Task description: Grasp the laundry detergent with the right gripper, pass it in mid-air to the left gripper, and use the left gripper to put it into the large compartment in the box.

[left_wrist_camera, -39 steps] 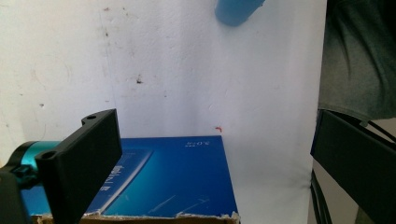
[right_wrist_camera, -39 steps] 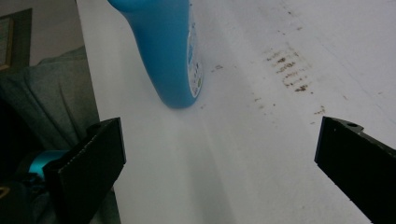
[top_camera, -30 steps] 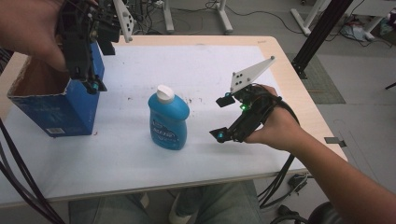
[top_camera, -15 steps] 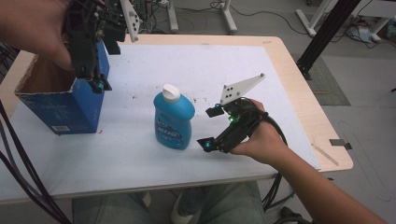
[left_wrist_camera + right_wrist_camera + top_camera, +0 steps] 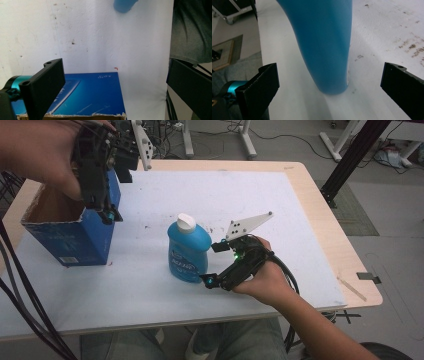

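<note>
A blue bottle (image 5: pixel 187 251) with a white cap stands upright in the middle of the white table cover (image 5: pixel 150 290). My right gripper (image 5: pixel 213 264) is open just to the bottle's right, low near the table. In the right gripper view the bottle (image 5: pixel 324 45) stands between and beyond the two black jaws, and my right gripper (image 5: pixel 329 95) touches nothing. My left gripper (image 5: pixel 107 214) hangs open over the right edge of an open blue cardboard box (image 5: pixel 75 240). The left gripper view looks down the box's blue side (image 5: pixel 87 95), with my left gripper (image 5: pixel 116 87) holding nothing.
The box stands at the table's left edge. Bare wood of the table (image 5: pixel 345 250) shows along the right and far sides. Cables (image 5: pixel 20 310) hang past the front left. A black frame leg (image 5: pixel 350 160) stands beyond the right edge. The bottle's base (image 5: pixel 125 5) shows in the left gripper view.
My right gripper has moved left and down toward the bottle, so the bottle now lies between its open jaws. The left gripper has stayed over the box.
</note>
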Demonstrator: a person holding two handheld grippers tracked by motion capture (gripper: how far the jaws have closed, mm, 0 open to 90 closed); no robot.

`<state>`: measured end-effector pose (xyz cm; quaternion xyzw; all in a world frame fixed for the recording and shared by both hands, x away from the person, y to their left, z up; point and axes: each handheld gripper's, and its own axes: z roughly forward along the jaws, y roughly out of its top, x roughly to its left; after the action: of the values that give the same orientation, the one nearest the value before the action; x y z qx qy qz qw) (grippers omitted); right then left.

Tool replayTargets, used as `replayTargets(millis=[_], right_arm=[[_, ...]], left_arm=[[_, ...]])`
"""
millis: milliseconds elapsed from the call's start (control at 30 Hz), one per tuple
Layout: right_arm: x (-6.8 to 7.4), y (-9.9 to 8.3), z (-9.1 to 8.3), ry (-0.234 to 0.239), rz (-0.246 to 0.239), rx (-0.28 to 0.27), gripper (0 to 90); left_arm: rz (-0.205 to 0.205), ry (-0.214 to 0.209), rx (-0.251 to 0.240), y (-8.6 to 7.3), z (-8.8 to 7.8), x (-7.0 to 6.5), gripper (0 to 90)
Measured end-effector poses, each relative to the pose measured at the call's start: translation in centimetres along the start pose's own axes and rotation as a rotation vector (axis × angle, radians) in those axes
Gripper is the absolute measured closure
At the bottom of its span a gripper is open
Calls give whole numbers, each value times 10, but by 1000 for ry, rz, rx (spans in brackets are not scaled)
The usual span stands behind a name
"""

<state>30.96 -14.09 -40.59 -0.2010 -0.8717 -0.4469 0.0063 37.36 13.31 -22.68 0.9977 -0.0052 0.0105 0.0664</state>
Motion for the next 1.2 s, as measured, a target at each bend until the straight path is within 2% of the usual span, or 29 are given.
replayTargets(millis=[500, 1200], right_arm=[[3, 7, 26, -8, 21, -79, 9], [7, 6, 40, -55, 14, -161, 11]], left_arm=[[-15, -1, -1, -8, 2, -1, 18], [-17, -4, 2, -13, 4, -1, 18]])
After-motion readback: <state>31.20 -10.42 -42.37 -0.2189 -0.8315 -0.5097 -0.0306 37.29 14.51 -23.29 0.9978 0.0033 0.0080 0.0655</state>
